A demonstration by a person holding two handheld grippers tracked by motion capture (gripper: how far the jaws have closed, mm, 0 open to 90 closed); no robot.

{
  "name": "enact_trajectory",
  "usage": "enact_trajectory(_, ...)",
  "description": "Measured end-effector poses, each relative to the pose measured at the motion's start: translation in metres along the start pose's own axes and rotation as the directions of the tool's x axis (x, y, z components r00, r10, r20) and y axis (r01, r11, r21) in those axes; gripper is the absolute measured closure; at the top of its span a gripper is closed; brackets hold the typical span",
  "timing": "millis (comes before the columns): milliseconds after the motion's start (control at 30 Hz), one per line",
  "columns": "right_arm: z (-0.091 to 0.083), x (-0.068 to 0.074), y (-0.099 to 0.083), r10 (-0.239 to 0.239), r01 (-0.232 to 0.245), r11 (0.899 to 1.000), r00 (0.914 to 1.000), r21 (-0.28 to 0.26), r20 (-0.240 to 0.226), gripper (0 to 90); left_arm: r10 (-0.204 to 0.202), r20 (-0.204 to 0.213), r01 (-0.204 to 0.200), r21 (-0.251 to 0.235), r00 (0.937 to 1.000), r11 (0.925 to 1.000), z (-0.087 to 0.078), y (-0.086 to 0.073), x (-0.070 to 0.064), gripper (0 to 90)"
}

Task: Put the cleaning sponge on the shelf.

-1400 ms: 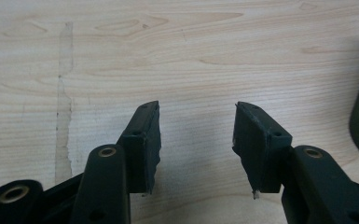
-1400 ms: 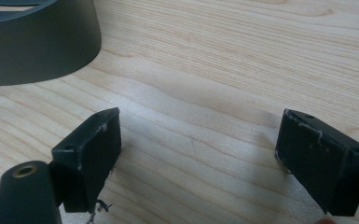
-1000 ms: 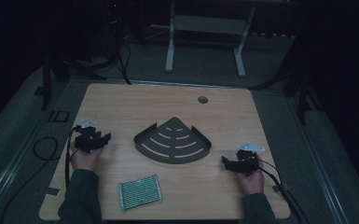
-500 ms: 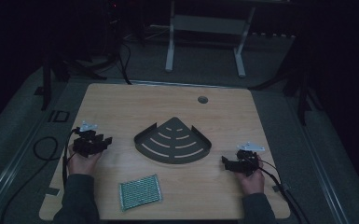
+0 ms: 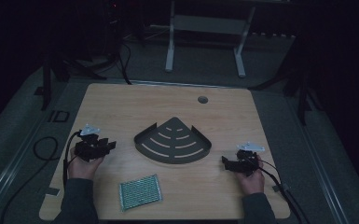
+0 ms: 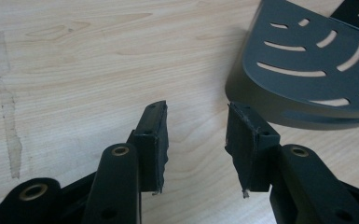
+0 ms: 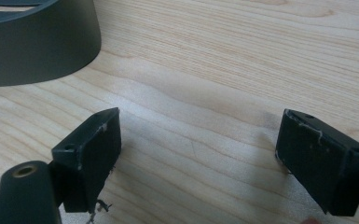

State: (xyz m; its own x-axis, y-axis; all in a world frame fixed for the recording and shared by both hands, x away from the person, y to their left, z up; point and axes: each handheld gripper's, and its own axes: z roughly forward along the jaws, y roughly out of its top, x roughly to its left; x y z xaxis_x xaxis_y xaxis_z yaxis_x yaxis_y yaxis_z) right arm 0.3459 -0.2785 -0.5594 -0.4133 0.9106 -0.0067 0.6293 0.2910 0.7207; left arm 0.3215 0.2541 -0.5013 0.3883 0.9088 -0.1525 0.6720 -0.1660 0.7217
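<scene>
Centrally, a dark corner shelf (image 5: 173, 141) sits between both open, empty hand-held grippers; green mesh pad (image 5: 140, 192) nearby.

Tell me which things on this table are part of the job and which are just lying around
Part of the job:
- dark fan-shaped slotted shelf
- green mesh pad
- left gripper, open, empty
- right gripper, open, empty

Lying about:
- round grommet hole in the table
- white stand behind it
</scene>
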Motion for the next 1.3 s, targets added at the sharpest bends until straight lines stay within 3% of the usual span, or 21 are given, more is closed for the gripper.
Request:
enact_trajectory(567,0.000,0.000,0.000,-0.001,0.001,1.000,1.0000,-0.001,0.000,13.7,0.054,0.084,-0.056,0.023,0.9950,0.9981,-0.005,-0.007,-0.020,71.6)
enact_trajectory(900,0.000,0.000,0.000,-0.001,0.001,1.000,1.0000,0.000,0.000,13.7,0.112,0.129,-0.122,0.066,0.9853,0.9904,-0.002,-0.011,-0.037,81.4)
enact_trajectory(1000,0.000,0.000,0.000,-0.001,0.001,1.000,1.0000,0.000,0.000,13.7,0.118,0.140,-0.128,0.063,0.9832,0.9898,-0.002,-0.012,-0.041,83.9)
enact_trajectory(1133,0.000,0.000,0.000,-0.002,0.002,1.000,1.0000,-0.001,-0.001,13.7,0.137,0.171,-0.149,0.058,0.9758,0.9872,-0.001,-0.015,-0.048,89.8)
enact_trajectory(1300,0.000,0.000,0.000,-0.002,0.002,1.000,1.0000,-0.001,0.000,13.7,0.146,0.187,-0.162,0.077,0.9715,0.9837,0.001,-0.018,-0.052,90.0)
